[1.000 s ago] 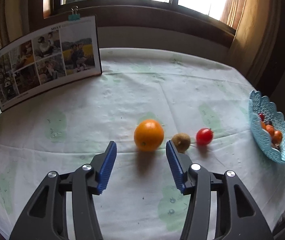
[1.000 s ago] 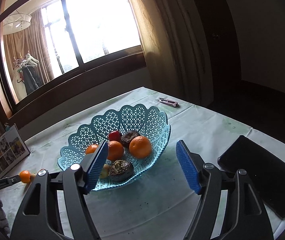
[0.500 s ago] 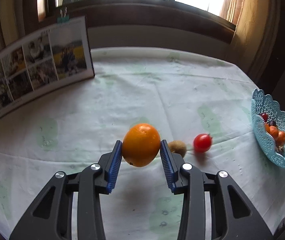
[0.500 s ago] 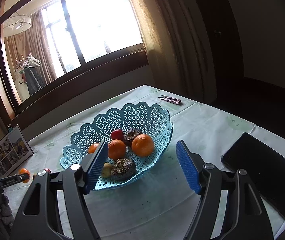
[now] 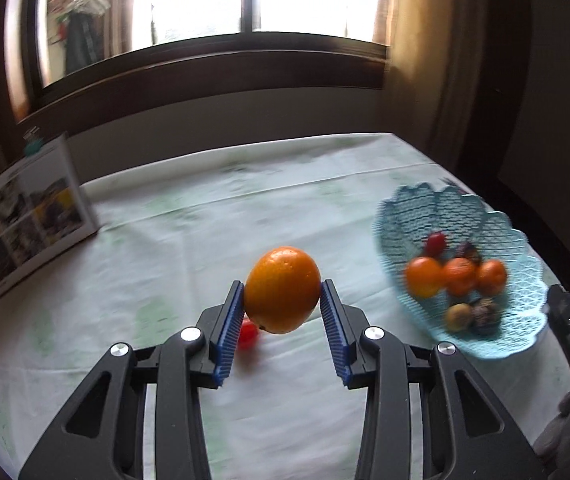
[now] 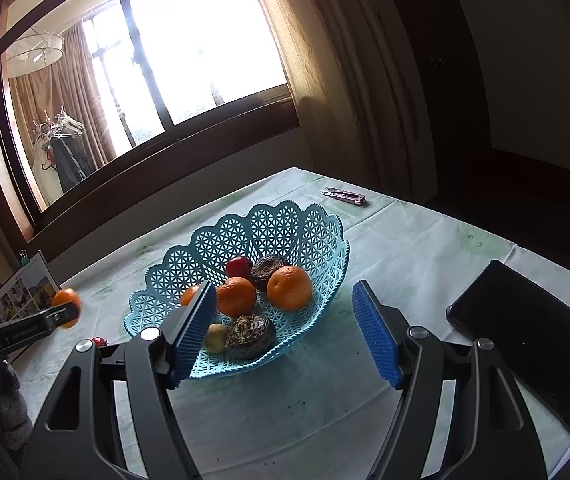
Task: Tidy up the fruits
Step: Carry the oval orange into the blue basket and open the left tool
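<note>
The left gripper [image 5: 281, 307] is clamping an orange [image 5: 281, 289] between its blue pads [image 5: 229, 334], jaws narrowed to the fruit's width, and is holding it in the air above the cloth [image 5: 165, 272]. The orange is sitting left of the basket [image 5: 525, 292], near it but apart; a strip of bare cloth is lying between the fruit and the basket's near rim. A tomato [image 5: 247, 332] is resting on the cloth under and just left of the orange, partly hidden by the left pad. Far left of the basket, a photo board [image 5: 25, 220] is standing upright near the table's back edge.

The right gripper [image 6: 285, 336] is gaping wide and gripping nothing, hanging over the front of the basket [image 6: 285, 220]. Its left pad [image 6: 193, 332] is overlapping the basket's front rim in the picture; its right pad [image 6: 373, 340] is sitting just right of the rim, over bare cloth. Inside the basket, three oranges, a red fruit, two dark wrinkled fruits and a small yellowish one are clustering low in the bowl, leaving the scalloped back wall bare. Right of the basket, a black slab [image 6: 533, 340] is lying close to the table's edge. Behind the basket, a small clipper [image 6: 345, 197] is lying near the far edge. Left of the basket, the held orange [image 6: 67, 308] is showing in the other gripper's tip, clear of the rim.
</note>
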